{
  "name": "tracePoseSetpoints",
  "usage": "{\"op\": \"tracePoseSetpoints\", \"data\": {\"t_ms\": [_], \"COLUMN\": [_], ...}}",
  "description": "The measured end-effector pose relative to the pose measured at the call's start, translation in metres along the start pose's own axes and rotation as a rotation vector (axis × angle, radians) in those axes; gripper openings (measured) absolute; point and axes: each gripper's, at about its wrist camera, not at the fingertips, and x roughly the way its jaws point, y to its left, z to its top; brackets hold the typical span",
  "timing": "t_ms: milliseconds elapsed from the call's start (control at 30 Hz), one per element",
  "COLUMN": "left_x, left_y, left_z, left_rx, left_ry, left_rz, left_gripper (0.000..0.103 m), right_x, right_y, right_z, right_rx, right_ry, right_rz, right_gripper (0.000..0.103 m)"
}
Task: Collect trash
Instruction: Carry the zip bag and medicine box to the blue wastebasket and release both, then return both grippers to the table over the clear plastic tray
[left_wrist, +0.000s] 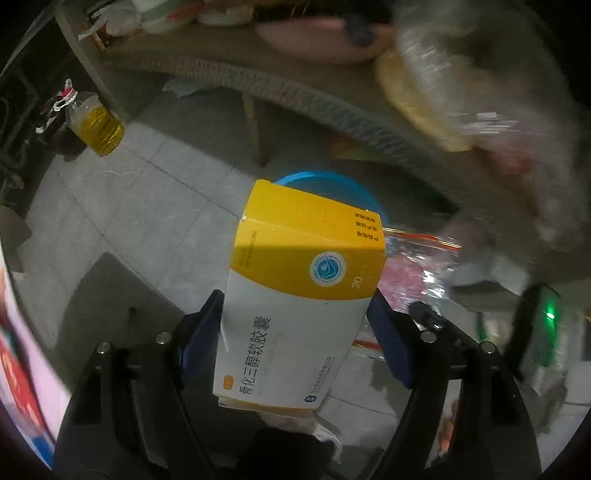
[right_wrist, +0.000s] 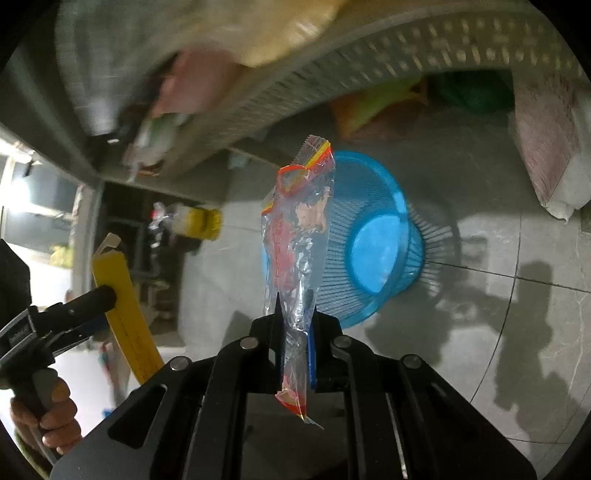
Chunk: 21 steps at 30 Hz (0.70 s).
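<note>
Left tool (left_wrist: 295, 317): jaws standing wide, pads pressing both sides of a yellow-and-white medicine box (left_wrist: 295, 295), which is pointing toward 12 o'clock. Right tool (right_wrist: 295, 332): jaws nearly closed, pinching a clear zip bag (right_wrist: 299, 236) with a red-and-yellow seal, rising toward 12 o'clock. Blue mesh basket (right_wrist: 380, 243): sitting on the tiled floor (right_wrist: 517, 295) just beyond the bag, at 1 o'clock. Oil bottle (left_wrist: 96, 125): standing farther off on the floor, at 10 o'clock.
</note>
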Motion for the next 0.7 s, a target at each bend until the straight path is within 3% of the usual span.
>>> {"op": "tracePoseSetpoints", "data": {"t_ms": [167, 233, 300, 400, 500, 700], "left_x": [0.052, 0.060, 0.063, 0.068, 0.055, 0.013], "left_y": [0.007, 0.009, 0.010, 0.011, 0.016, 0.025], "left_z": [0.025, 0.032, 0.036, 0.041, 0.038, 0.025], "left_rx": [-0.063, -0.079, -0.078, -0.084, -0.114, -0.118], "left_ry": [0.031, 0.007, -0.026, -0.011, -0.031, -0.097], "left_rz": [0.007, 0.029, 0.054, 0.067, 0.048, 0.032], "left_gripper": [0.074, 0.088, 0.088, 0.088, 0.088, 0.088], "right_x": [0.033, 0.051, 0.065, 0.075, 0.072, 0.049], "right_y": [-0.001, -0.008, -0.010, -0.014, -0.015, -0.025], "right_z": [0.019, 0.028, 0.032, 0.034, 0.034, 0.028], "right_rx": [-0.007, 0.013, 0.008, -0.004, -0.016, -0.052], "right_ry": [-0.032, -0.033, -0.029, -0.030, -0.040, -0.065], "right_rz": [-0.050, -0.065, -0.075, -0.109, -0.131, -0.175], "right_gripper": [0.011, 0.013, 0.016, 0.022, 0.028, 0.029]}}
